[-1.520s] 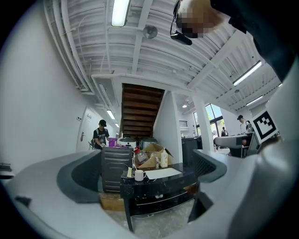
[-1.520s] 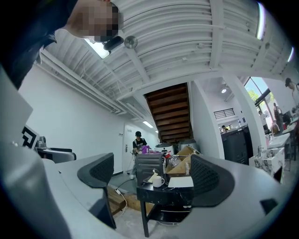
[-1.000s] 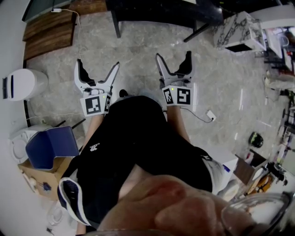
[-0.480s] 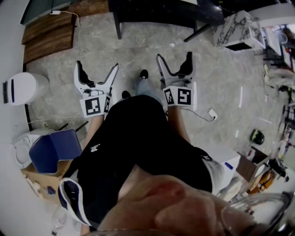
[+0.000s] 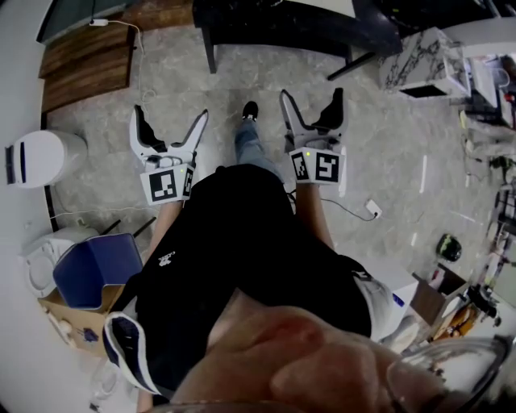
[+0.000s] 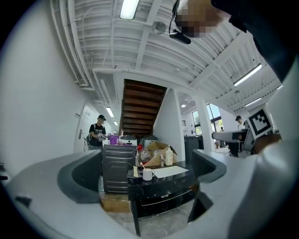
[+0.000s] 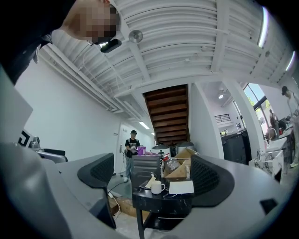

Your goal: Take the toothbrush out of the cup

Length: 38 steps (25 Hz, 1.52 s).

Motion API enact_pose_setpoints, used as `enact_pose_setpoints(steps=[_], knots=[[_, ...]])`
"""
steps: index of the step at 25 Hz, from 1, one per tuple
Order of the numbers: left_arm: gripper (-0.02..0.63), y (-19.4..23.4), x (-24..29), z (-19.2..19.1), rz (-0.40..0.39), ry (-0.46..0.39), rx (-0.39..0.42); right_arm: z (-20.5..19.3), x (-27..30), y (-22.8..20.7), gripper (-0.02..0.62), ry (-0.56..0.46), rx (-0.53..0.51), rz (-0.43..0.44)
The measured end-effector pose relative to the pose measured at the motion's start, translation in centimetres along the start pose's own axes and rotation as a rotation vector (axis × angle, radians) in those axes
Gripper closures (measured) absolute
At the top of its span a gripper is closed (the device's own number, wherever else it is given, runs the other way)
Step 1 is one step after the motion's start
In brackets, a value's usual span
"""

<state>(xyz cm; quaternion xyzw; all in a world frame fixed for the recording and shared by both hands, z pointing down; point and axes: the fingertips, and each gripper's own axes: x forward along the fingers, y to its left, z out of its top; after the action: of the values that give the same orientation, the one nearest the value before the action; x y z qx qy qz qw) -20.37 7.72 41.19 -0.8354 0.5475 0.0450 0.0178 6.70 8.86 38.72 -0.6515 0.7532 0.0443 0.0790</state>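
Note:
A white cup (image 6: 148,174) stands on a black marble-topped table (image 6: 163,184), well ahead of both grippers. A thin toothbrush (image 6: 141,165) sticks up out of it. In the right gripper view the cup (image 7: 158,187) sits on the same table (image 7: 163,201), but the brush is too small to make out there. My left gripper (image 5: 170,113) and right gripper (image 5: 310,93) are held out over the floor, both open and empty. The table's near edge (image 5: 282,20) lies at the top of the head view, where the cup is out of sight.
Beside the cup lie a white sheet (image 6: 168,171) and a cardboard box (image 6: 156,150). A grey cabinet (image 6: 117,168) stands behind the table. A person in black (image 6: 97,133) stands at the back. On the floor: white bin (image 5: 36,149), blue container (image 5: 93,262), cable with plug (image 5: 371,208).
The person has walked forward: the table has come nearer and one foot has swung ahead between the grippers. The right gripper has moved forward. Both stay open.

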Motion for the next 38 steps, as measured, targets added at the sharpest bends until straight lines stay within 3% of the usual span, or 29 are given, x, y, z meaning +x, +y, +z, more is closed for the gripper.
enact_pose_setpoints(steps=[12,25,31,38], knots=[[0.025,2.0,14.3,-1.6,0.052,0.029,0.002,-2.6,14.5,-6.6,0.104,0.014,0.032,0.034],[0.025,1.6,30.1,-1.2,0.123,0.011,0.002,-4.4,28.2,-13.8,0.104,0.057,0.059,0.128],[0.025,1.3,33.6,-0.3,0.156,0.014,0.010,-3.6,32.2,-15.6,0.104,0.048,0.075,0.163],[0.025,2.7,35.2,-1.8,0.168,0.041,-0.011,-5.1,34.9,-15.4,0.104,0.072,0.075,0.179]])
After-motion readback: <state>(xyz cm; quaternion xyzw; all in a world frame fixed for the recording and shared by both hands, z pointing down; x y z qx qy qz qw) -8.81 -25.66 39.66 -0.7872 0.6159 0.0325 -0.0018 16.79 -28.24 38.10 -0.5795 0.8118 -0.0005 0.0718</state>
